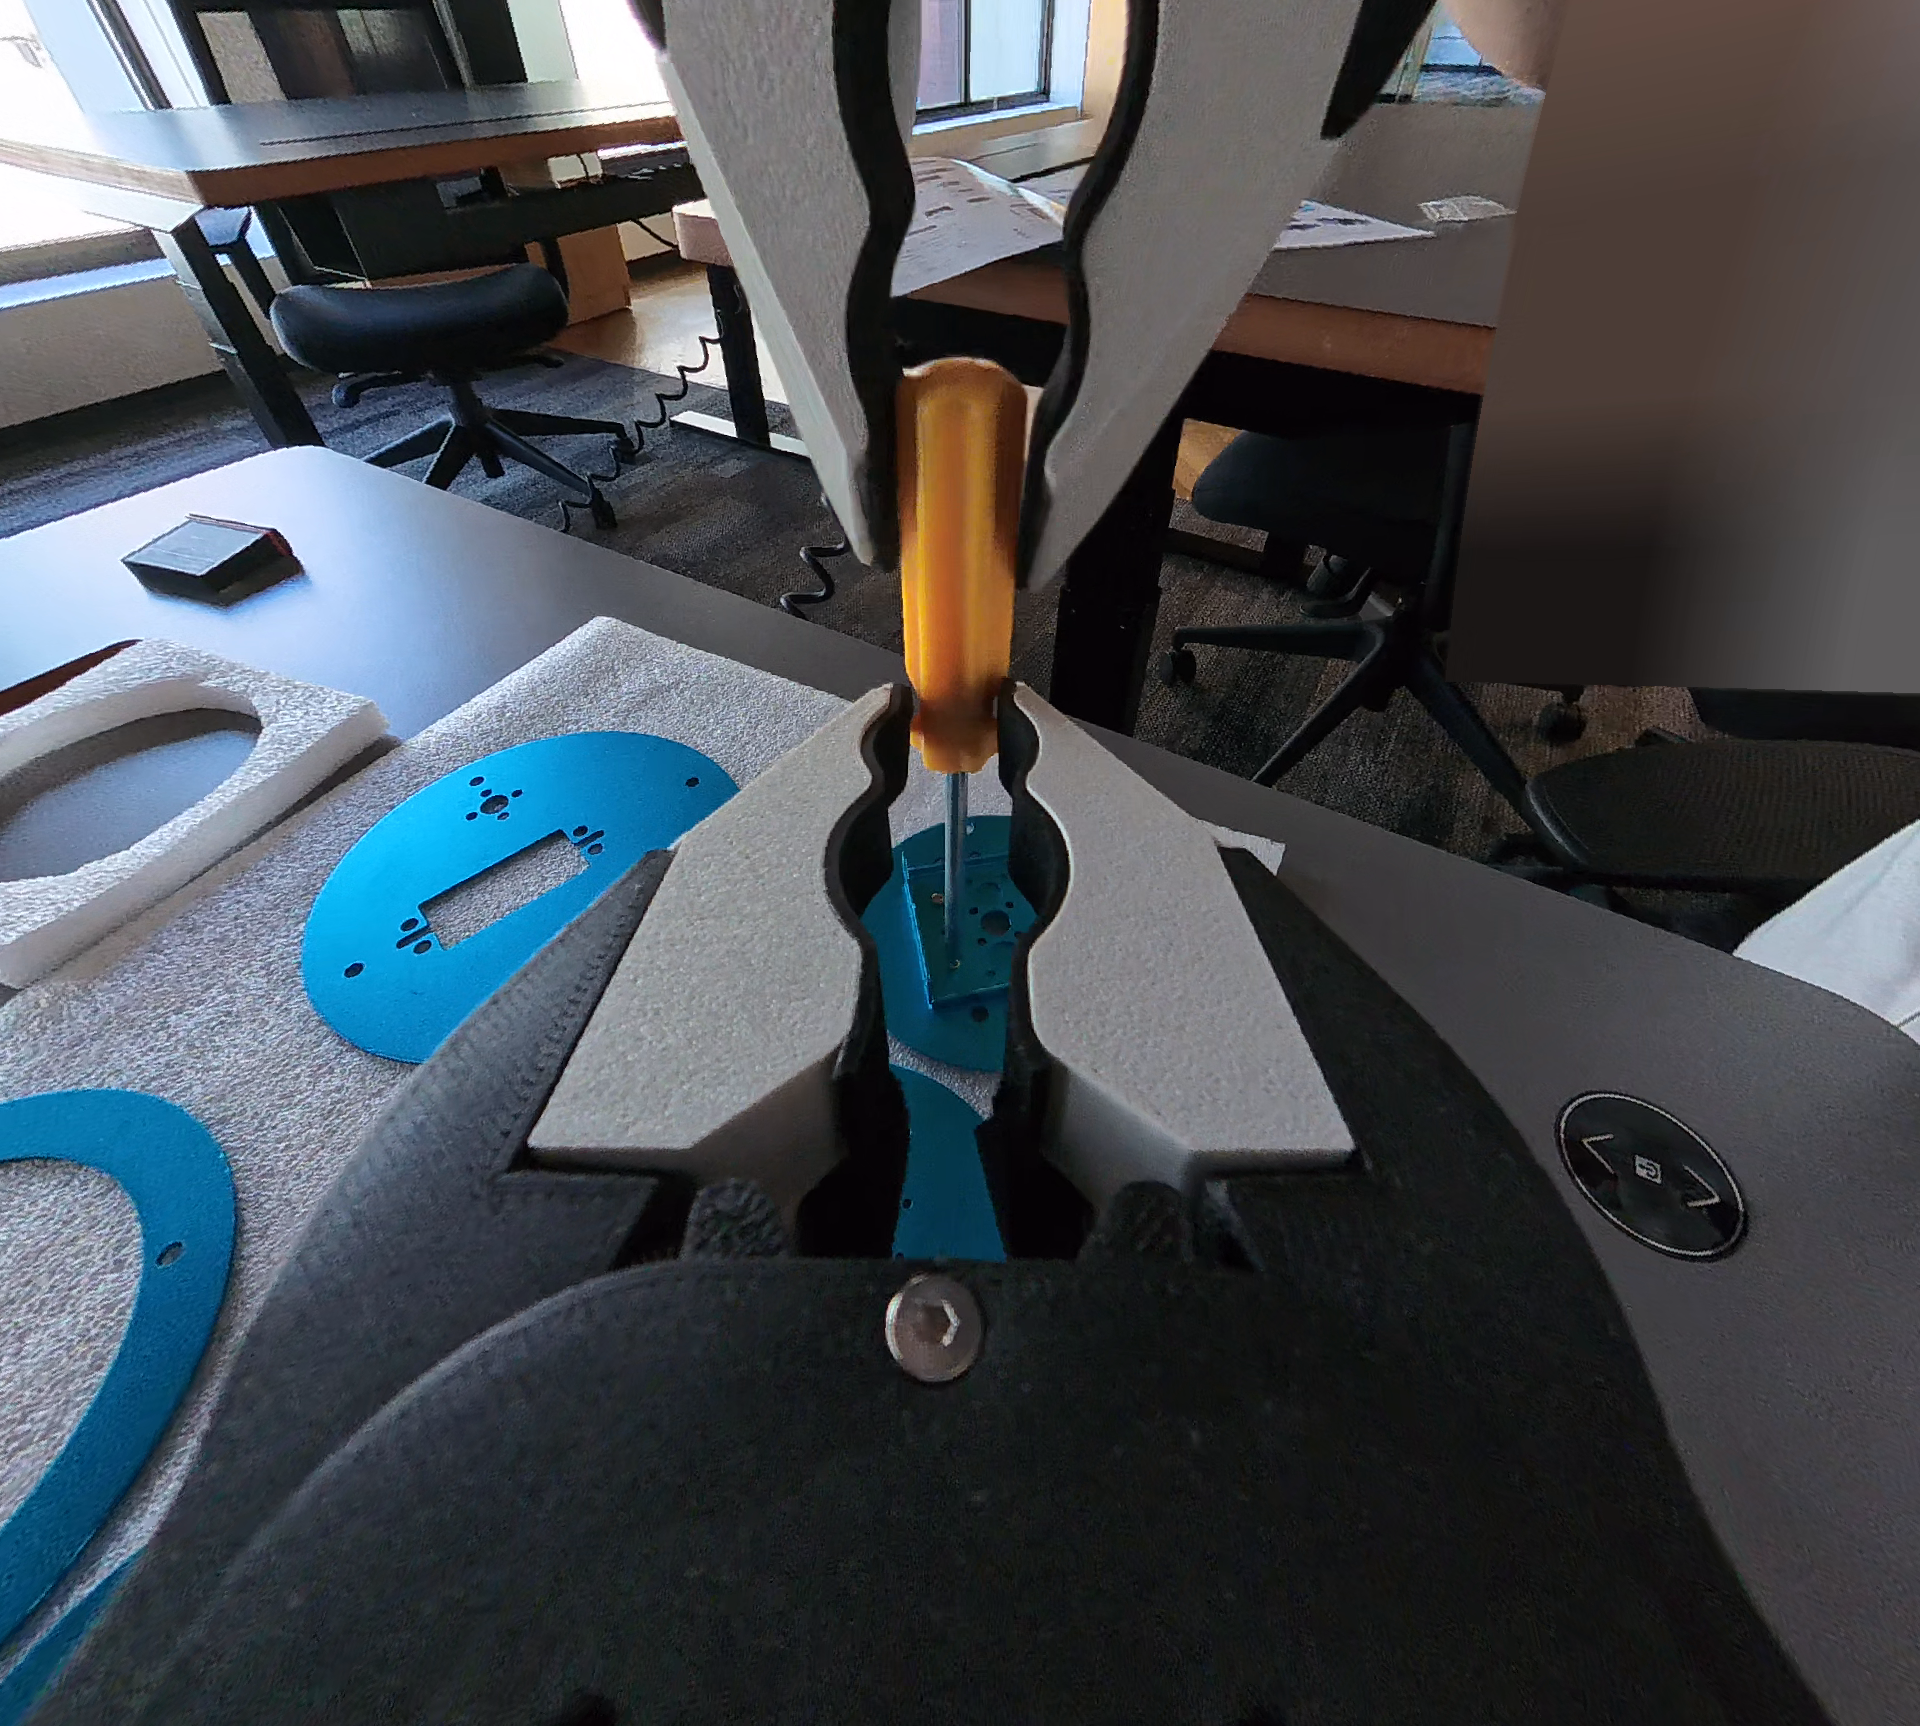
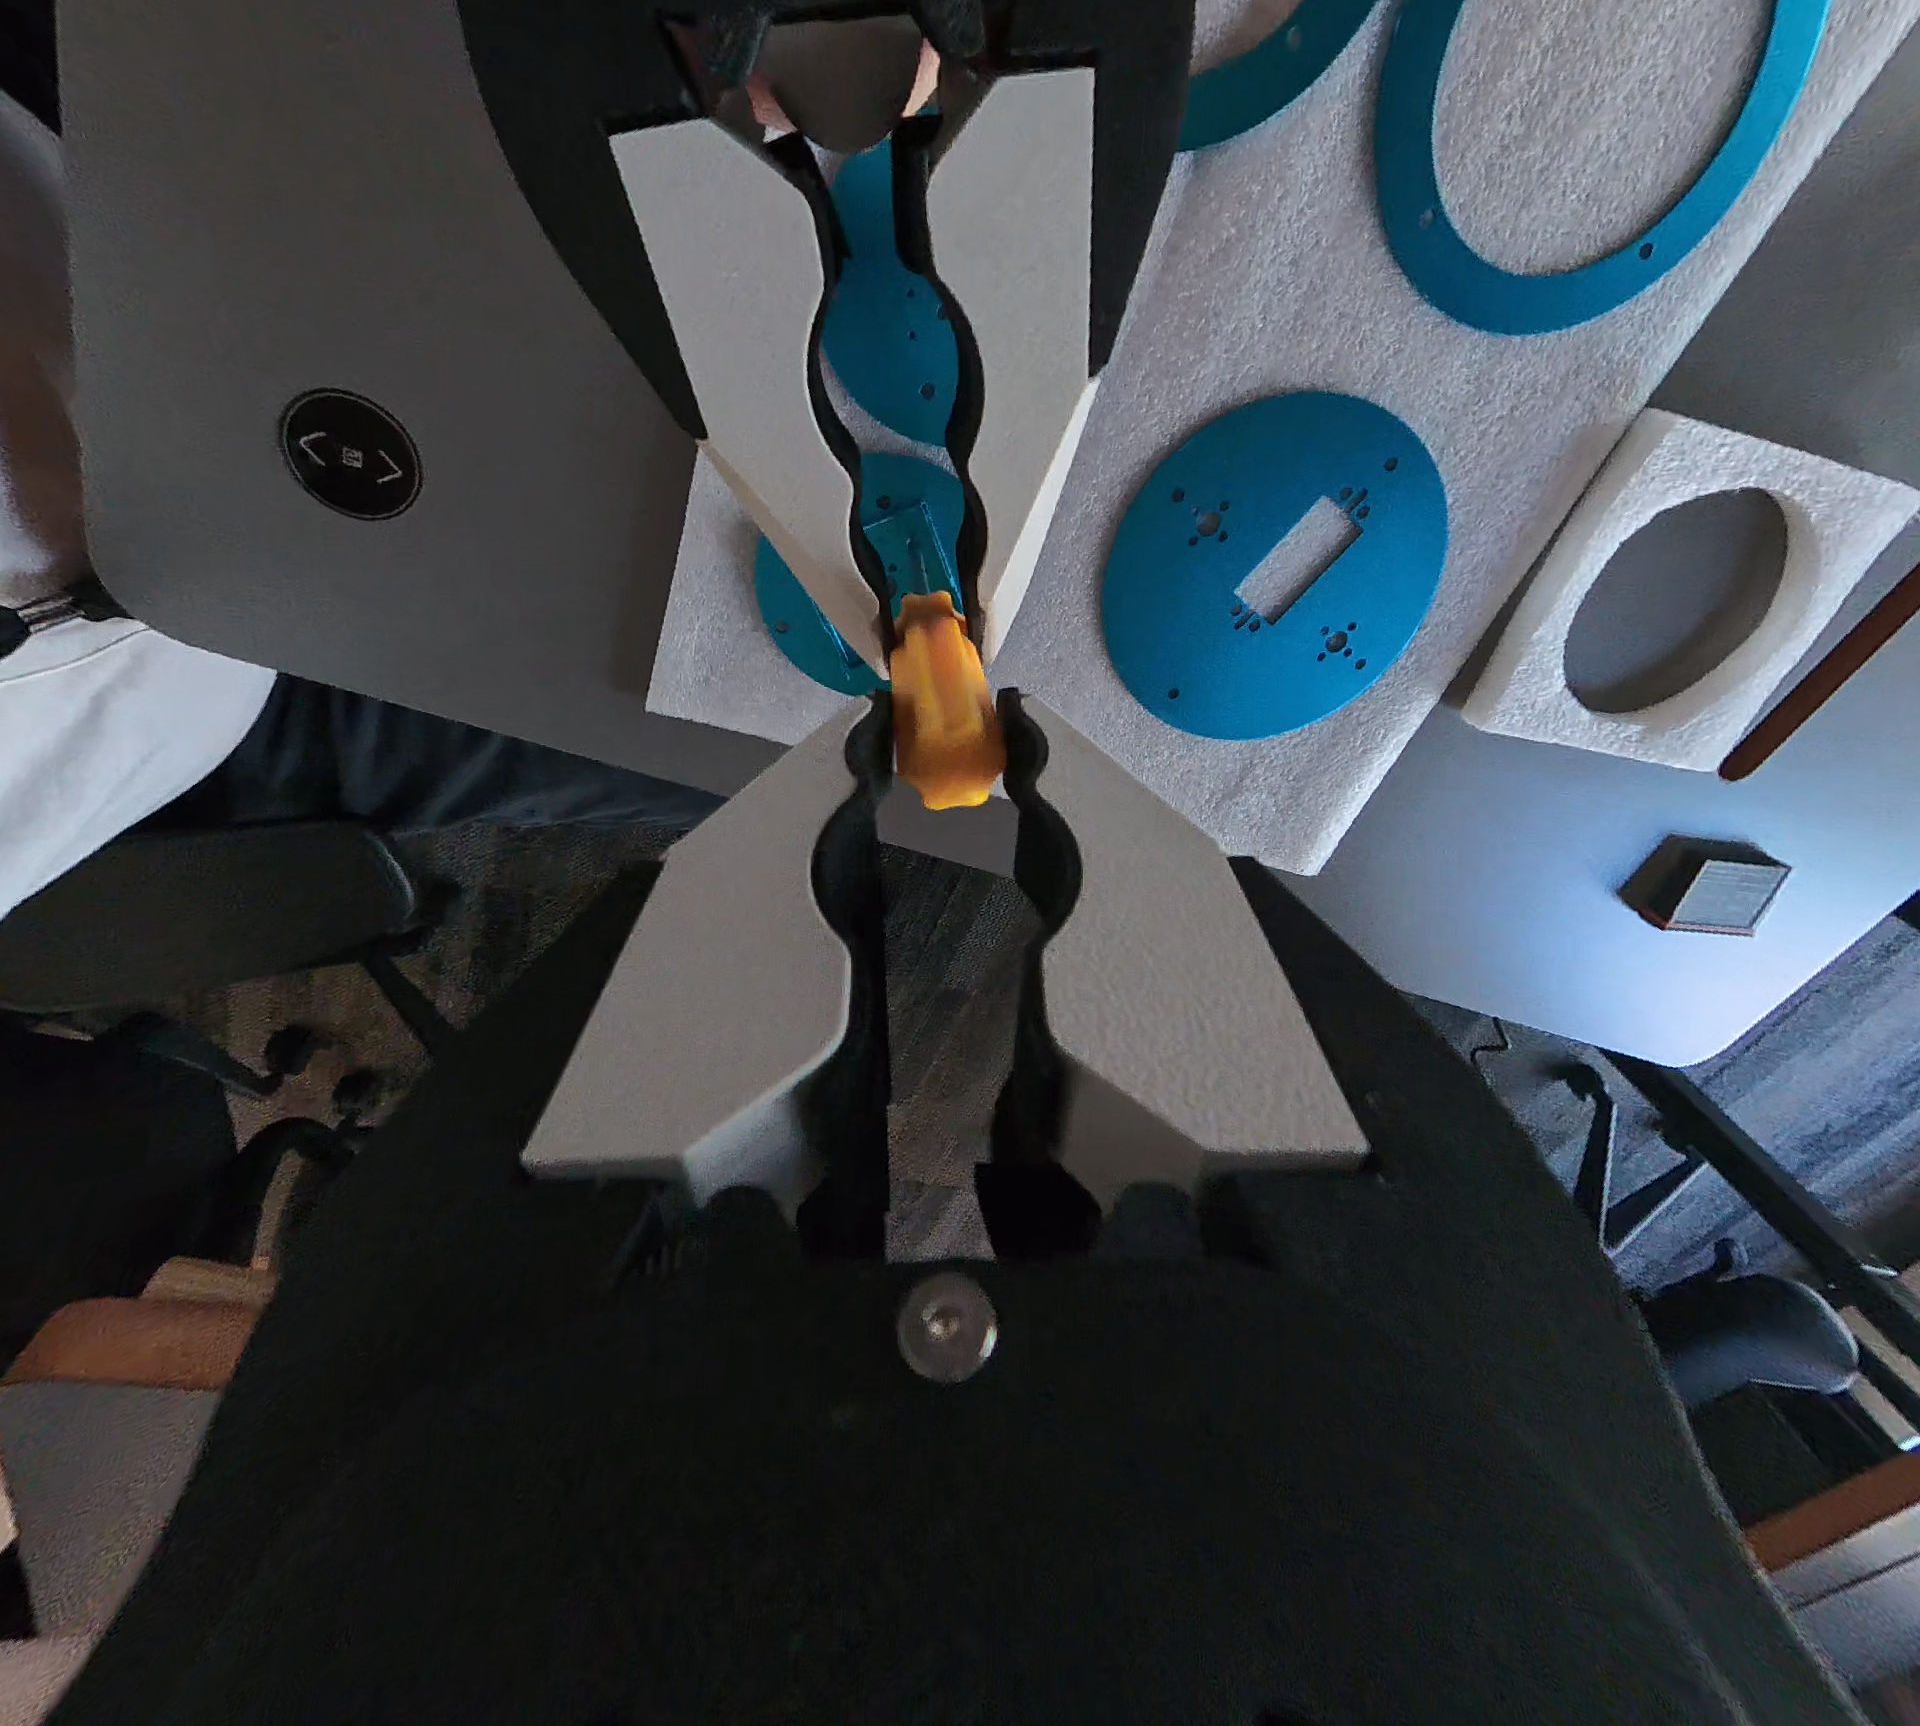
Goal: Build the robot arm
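Note:
An orange-handled screwdriver (image 1: 956, 627) stands upright, its thin metal shaft reaching down into a small blue bracket (image 1: 961, 938) on a small blue disc (image 1: 935, 1022). My left gripper (image 1: 954, 705) is shut on the lower end of the handle. My right gripper (image 1: 951, 549) comes down from above and is shut on the handle's upper part. In the right wrist view, the right gripper (image 2: 943, 726) holds the screwdriver (image 2: 940, 767) from the near side. There the left gripper (image 2: 935, 642) meets it from the far side, above the bracket (image 2: 904, 544).
A white foam pad (image 1: 312, 1053) on the grey table (image 1: 1351, 949) carries a blue disc with a rectangular cut-out (image 1: 520, 866) and a blue ring (image 1: 114, 1313). A foam block with an oval hole (image 1: 312, 710) and a small black box (image 1: 213, 554) lie beyond. Office chairs stand past the table edge. Less than 4 cm separates the two grippers' tips. About 8 cm separates my left fingertips from the small blue bracket (image 1: 961, 938). The right camera catches it too, in the right wrist view (image 2: 903, 568).

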Action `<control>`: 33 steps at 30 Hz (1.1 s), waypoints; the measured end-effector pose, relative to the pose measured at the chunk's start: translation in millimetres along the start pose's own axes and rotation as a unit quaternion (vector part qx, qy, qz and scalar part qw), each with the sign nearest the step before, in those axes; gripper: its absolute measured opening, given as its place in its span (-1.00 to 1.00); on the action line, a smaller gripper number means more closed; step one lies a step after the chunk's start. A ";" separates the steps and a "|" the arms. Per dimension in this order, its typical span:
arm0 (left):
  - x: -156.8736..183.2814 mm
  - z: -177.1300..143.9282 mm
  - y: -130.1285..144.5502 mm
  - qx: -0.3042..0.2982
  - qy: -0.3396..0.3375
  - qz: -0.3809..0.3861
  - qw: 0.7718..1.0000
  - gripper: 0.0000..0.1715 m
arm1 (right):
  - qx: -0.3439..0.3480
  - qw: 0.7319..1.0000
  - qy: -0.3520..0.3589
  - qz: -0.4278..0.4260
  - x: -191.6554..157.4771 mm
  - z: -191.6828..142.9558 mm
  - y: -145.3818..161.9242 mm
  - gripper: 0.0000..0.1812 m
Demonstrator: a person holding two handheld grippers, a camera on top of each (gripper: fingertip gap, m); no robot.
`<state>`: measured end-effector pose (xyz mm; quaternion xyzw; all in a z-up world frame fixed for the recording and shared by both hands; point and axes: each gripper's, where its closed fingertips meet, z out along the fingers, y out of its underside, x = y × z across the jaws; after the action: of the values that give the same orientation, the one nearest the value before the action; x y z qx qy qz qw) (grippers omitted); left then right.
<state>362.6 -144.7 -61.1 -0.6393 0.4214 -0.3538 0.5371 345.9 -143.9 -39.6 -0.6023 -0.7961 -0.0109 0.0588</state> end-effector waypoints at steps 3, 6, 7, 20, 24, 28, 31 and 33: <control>0.6 1.3 0.5 -0.002 0.002 -0.005 1.000 -0.82 | -0.017 0.999 -0.019 0.047 -1.7 0.4 5.5 -0.80; -0.9 2.3 1.0 -0.005 -0.007 -0.007 1.000 -0.82 | -0.019 0.985 -0.030 0.171 0.1 0.6 7.7 -0.80; -1.4 2.6 1.1 -0.006 -0.010 -0.003 1.000 -0.82 | -0.016 0.979 -0.032 0.203 0.4 0.5 7.5 -0.80; 3.5 3.2 1.8 -0.006 0.009 -0.009 1.000 -0.81 | -0.028 0.997 -0.003 0.076 -5.5 0.6 5.8 -0.82; 0.6 5.1 2.2 -0.010 -0.005 -0.002 1.000 -0.81 | -0.015 0.978 -0.024 0.206 -0.6 1.2 4.2 -0.82; 1.1 2.4 2.6 -0.006 0.000 -0.013 1.000 -0.80 | -0.004 0.985 -0.024 0.173 -1.8 1.3 1.3 -0.82; 2.7 -3.0 7.3 -0.018 0.003 -0.048 0.999 -0.49 | -0.006 0.987 -0.024 0.160 -1.4 1.5 4.0 -0.82; 8.1 -7.9 14.7 -0.044 0.007 -0.065 0.997 -0.43 | -0.008 0.987 -0.024 0.159 -0.7 2.4 6.0 -0.82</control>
<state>356.4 -156.3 -74.2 -0.6864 0.3976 -0.3733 0.4811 351.7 -142.7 -42.4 -0.7217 -0.6912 0.0070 0.0361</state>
